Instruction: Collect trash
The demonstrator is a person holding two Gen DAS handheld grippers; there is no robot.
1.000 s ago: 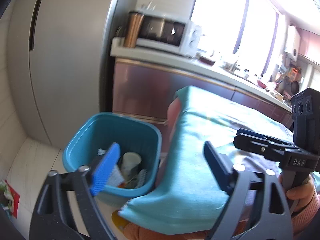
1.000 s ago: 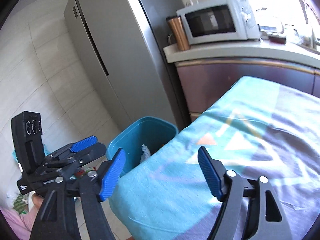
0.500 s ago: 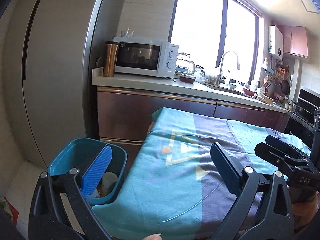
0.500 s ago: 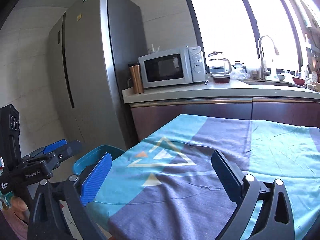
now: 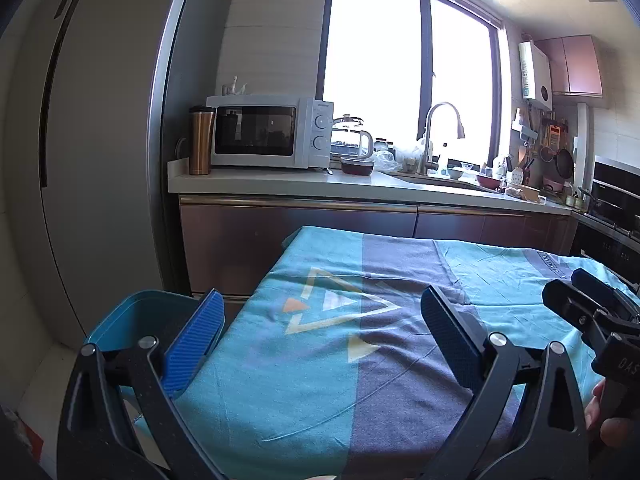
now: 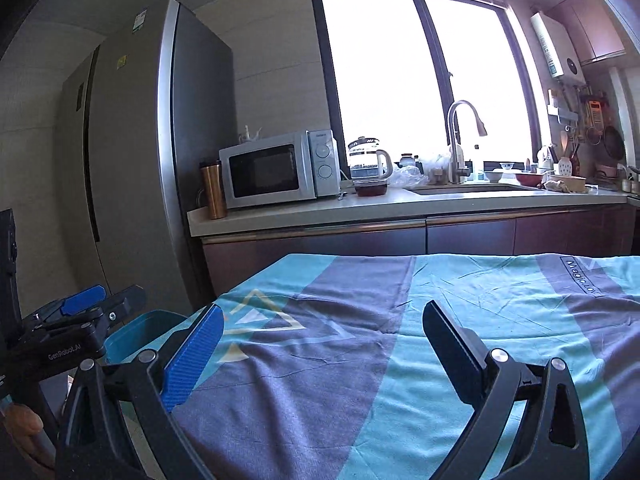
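held level above the table's blue and purple cloth (image 5: 320,360), left gripper (image 5: 320,336) with fingers spread wide apart and nothing between them. likewise spread wide and empty, right gripper (image 6: 320,344), over the same cloth (image 6: 400,360). stood on the floor just beside the table's left edge, below the level of the cloth, teal trash bin (image 5: 136,316), partly hidden behind the left gripper's blue finger pad (image 5: 196,340); contents not visible from this angle. seen again past the right gripper's left pad, only a sliver of the bin (image 6: 140,336), with the other gripper in front of it at the left edge. no loose trash visible on the cloth. behind the table, a counter (image 5: 320,186) carrying a white microwave (image 5: 268,132), a copper tumbler (image 5: 201,140) just left of it, a glass kettle (image 5: 352,136) to its right, and a tap (image 5: 436,136) before the bright window. to the left, next to the counter, a tall grey fridge (image 5: 100,140).
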